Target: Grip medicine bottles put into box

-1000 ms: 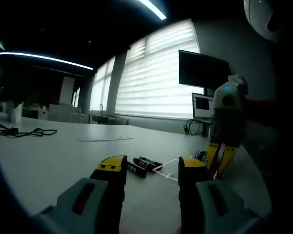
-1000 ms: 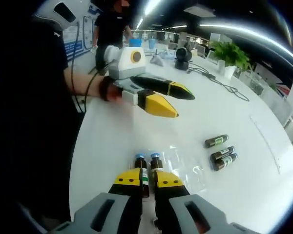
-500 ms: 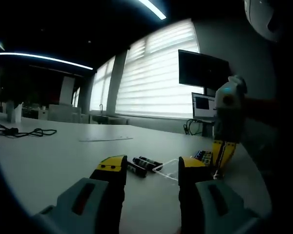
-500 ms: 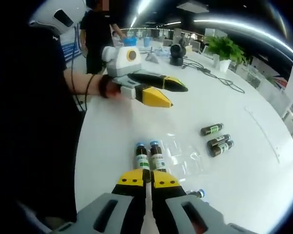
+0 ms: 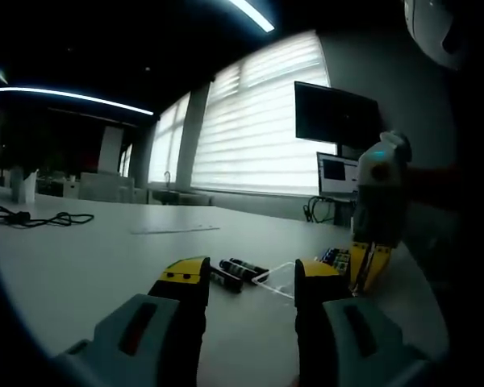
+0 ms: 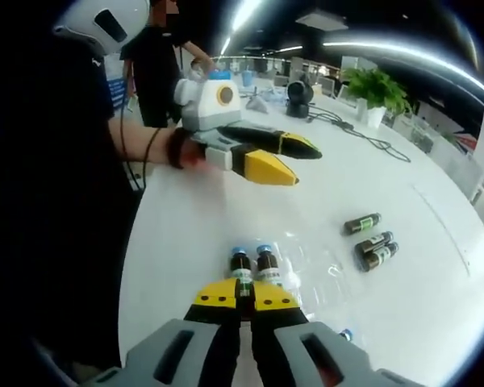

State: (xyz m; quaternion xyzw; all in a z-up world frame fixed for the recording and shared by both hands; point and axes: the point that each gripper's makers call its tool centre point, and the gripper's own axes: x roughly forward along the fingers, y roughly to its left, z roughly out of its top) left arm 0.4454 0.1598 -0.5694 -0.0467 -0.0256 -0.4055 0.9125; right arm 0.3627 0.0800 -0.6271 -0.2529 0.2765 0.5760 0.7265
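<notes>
Two brown medicine bottles (image 6: 252,264) with blue caps stand side by side in a clear plastic box (image 6: 310,270), just beyond my right gripper (image 6: 245,292). Its yellow jaws are pressed together with nothing between them. Three more dark bottles (image 6: 373,242) lie on the white table to the right; in the left gripper view these bottles (image 5: 232,272) lie ahead of my left gripper (image 5: 252,276), which is open and holds nothing. The clear box (image 5: 278,279) lies beside its right jaw. My left gripper (image 6: 300,163) hovers open above the table. My right gripper (image 5: 368,267) points down at the box.
A white table (image 6: 185,226) bears everything. Another blue cap (image 6: 347,333) shows near my right jaw. A person (image 6: 157,64) stands at the far end. A plant (image 6: 375,89) and cables (image 6: 363,133) lie beyond. Monitors (image 5: 335,121) and a cable (image 5: 32,218) stand farther off.
My right gripper's jaws, a second ago either side of a bottle, have drawn back and shut behind the two bottles. The left gripper has stayed still and open.
</notes>
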